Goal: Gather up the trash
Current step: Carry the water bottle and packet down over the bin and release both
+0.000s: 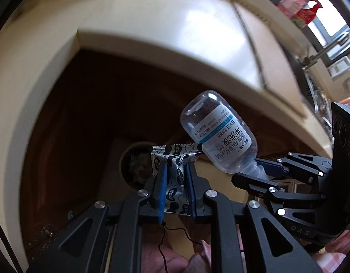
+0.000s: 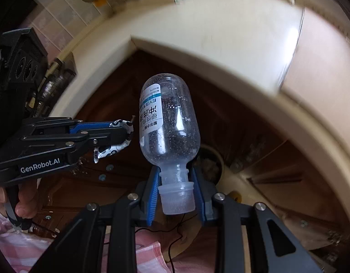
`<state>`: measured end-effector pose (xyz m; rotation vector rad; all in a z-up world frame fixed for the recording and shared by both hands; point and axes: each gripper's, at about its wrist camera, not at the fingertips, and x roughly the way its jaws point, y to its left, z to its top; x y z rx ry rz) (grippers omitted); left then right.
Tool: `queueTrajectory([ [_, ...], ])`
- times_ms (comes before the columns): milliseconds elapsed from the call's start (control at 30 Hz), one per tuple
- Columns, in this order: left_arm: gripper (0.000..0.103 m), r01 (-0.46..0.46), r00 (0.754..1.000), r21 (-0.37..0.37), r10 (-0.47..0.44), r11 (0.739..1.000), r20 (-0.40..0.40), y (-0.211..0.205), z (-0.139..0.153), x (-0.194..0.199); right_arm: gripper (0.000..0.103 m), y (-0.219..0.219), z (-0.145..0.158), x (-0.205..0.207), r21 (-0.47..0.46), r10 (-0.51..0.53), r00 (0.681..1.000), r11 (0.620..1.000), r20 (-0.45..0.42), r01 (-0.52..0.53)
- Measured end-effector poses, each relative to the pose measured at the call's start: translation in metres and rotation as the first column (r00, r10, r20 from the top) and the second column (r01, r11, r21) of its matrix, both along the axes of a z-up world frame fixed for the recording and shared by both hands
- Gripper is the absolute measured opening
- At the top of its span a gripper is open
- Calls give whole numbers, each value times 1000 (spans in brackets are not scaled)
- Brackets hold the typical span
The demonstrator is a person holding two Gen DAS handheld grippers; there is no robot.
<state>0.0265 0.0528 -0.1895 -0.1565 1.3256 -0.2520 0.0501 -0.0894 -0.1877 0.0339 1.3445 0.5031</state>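
Your left gripper (image 1: 176, 170) is clamped as tight as it goes on a crumpled black-and-white patterned wrapper (image 1: 175, 177), which is pinched between the two blue pads (image 1: 162, 188) and sticks out past the tips toward 12 o'clock in the left wrist view. In the right wrist view the same gripper (image 2: 126, 134) reaches in from 9 o'clock, the wrapper (image 2: 117, 149) bulging out of its tip, with your fingers (image 2: 24, 202) wrapped around its handle at 8 o'clock. Your right gripper (image 2: 176, 175) stands partly closed on the neck of a clear plastic bottle (image 2: 172, 122); the blue pads press on either side just above the translucent cap (image 2: 177, 199), so the bottle hangs cap toward you with its rounded base pointing to 12 o'clock and its white label (image 2: 149, 111) on the 9 o'clock side. From the left wrist view that bottle (image 1: 218, 132) sits at 2 o'clock, leaning to 11 o'clock out of the right gripper (image 1: 263, 170). The two held items are near each other but apart. Beyond both grippers lies a dark brown cabinet front, and below it a round cream-rimmed bin (image 1: 131, 166), seen at 9 o'clock just beside the wrapper and at 3 o'clock (image 2: 211, 161) just behind the bottle's shoulder. A cream countertop (image 1: 175, 22) arcs across the top.
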Motion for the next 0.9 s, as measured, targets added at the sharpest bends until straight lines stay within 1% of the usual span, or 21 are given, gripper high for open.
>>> queueTrajectory([
  [33, 14, -9, 1000, 4, 9, 1000, -14, 4, -15, -1, 29, 1, -12, -1, -5, -5, 1000, 1000, -17, 5],
  [100, 14, -23, 999, 20, 24, 1000, -38, 10, -44, -2, 29, 4, -45, -2, -29, -19, 998, 999, -58, 18],
  [167, 14, -38, 997, 38, 40, 999, -67, 16, -79, -2, 29, 7, -73, -1, -38, -34, 994, 999, -99, 30],
  [233, 14, -54, 994, 59, 60, 997, -89, 21, -110, -2, 29, 10, -105, -1, -56, -44, 992, 998, -120, 38],
  [333, 14, -87, 986, 48, 93, 995, -138, 27, -160, 2, 29, 15, -158, -1, -78, -51, 984, 996, -174, 38],
  [500, 15, -90, 978, 81, 103, 993, -182, 28, -235, 14, 29, 20, -235, 4, -134, -39, 975, 991, -221, 9],
  [567, 15, -95, 975, 86, 110, 992, -192, 29, -256, 20, 29, 23, -255, 8, -146, -36, 975, 989, -221, 3],
  [633, 23, -105, 973, 89, 121, 990, -196, 30, -272, 23, 29, 28, -276, 14, -143, -45, 973, 990, -226, 13],
  [667, 34, -106, 973, 99, 123, 989, -196, 31, -279, 24, 29, 29, -285, 19, -140, -55, 972, 990, -227, 23],
  [700, 49, -106, 973, 114, 127, 988, -192, 31, -284, 25, 34, 31, -293, 23, -145, -67, 971, 989, -228, 34],
  [733, 56, -111, 974, 135, 134, 985, -182, 31, -288, 22, 42, 29, -298, 26, -145, -71, 973, 989, -222, 39],
  [767, 63, -116, 975, 150, 141, 982, -170, 31, -290, 24, 46, 29, -305, 29, -154, -78, 972, 987, -222, 45],
  [800, 64, -119, 976, 158, 145, 980, -160, 32, -290, 25, 51, 27, -308, 29, -155, -81, 973, 987, -218, 47],
  [900, 64, -120, 977, 177, 148, 977, -155, 34, -291, 27, 51, 26, -309, 32, -152, -83, 976, 987, -203, 52],
])
